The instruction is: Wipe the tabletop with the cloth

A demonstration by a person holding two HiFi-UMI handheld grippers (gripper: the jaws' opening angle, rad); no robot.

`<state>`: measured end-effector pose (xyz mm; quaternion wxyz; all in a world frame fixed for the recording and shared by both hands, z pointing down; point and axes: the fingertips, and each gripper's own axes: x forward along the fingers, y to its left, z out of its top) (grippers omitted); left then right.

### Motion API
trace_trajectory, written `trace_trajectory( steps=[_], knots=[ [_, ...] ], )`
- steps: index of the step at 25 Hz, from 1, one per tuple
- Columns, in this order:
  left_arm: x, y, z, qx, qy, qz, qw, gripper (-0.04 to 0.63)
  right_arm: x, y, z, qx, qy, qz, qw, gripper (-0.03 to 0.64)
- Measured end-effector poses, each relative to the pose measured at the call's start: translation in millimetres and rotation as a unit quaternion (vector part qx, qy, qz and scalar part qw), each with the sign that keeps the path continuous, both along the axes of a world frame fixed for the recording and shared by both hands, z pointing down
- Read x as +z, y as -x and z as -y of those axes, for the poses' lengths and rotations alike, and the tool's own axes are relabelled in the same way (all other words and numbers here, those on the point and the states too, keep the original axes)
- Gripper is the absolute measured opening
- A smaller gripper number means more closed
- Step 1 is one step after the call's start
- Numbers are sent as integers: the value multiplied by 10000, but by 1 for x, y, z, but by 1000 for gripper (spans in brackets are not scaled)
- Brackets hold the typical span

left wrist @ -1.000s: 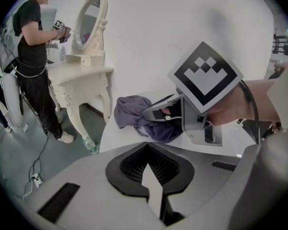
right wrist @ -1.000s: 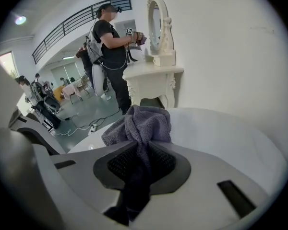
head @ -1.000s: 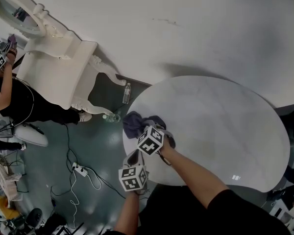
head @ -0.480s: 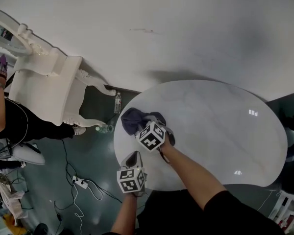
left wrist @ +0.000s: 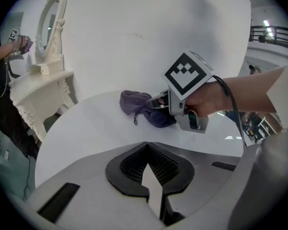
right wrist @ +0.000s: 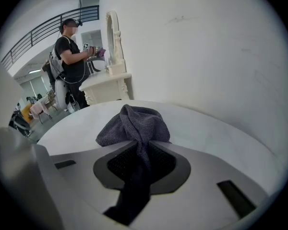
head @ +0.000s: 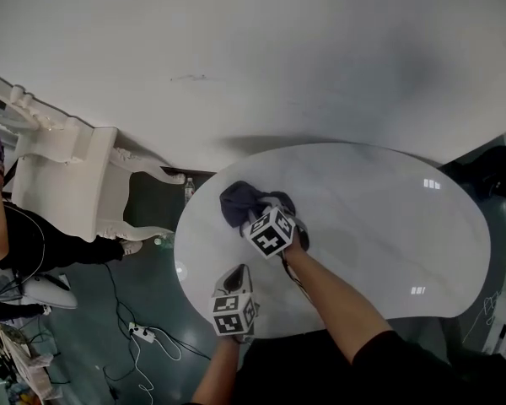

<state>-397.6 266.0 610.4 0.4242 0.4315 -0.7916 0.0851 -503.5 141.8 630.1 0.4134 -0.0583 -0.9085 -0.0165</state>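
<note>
The cloth (head: 239,202) has slid inward from the table's (head: 388,226) left rim, pushed by the right gripper (head: 260,216).

Far left stand one person (head: 17,234) and one white dresser (head: 63,184), with two bottles (head: 189,189) on the floor just beside the table. Next comes the left gripper (head: 238,273), over the near rim with its jaws drawn to a slit and nothing in them. Then the single cloth, bunched on the left part of the tabletop with one end pinched in the right gripper's jaws. One table, and two grippers in all.

The likely risk is that the wad touches only a small patch, so strokes could skip marble. Hard dragging could also pull the pinched end free. A sweep toward the near rim could bump the idle left gripper.
</note>
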Motion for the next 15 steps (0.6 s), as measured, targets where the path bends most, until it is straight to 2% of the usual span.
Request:
trace_trajectory(
  steps=[8,15],
  knots=[
    [-3,-53,58,661,111,-37,9977,3,-4,-51,75,517,-121,89,9985,57],
    [-8,-115,110,1240,201,-49,9921,3,-6,-106,146,908,-138,100,9957,57]
  ],
)
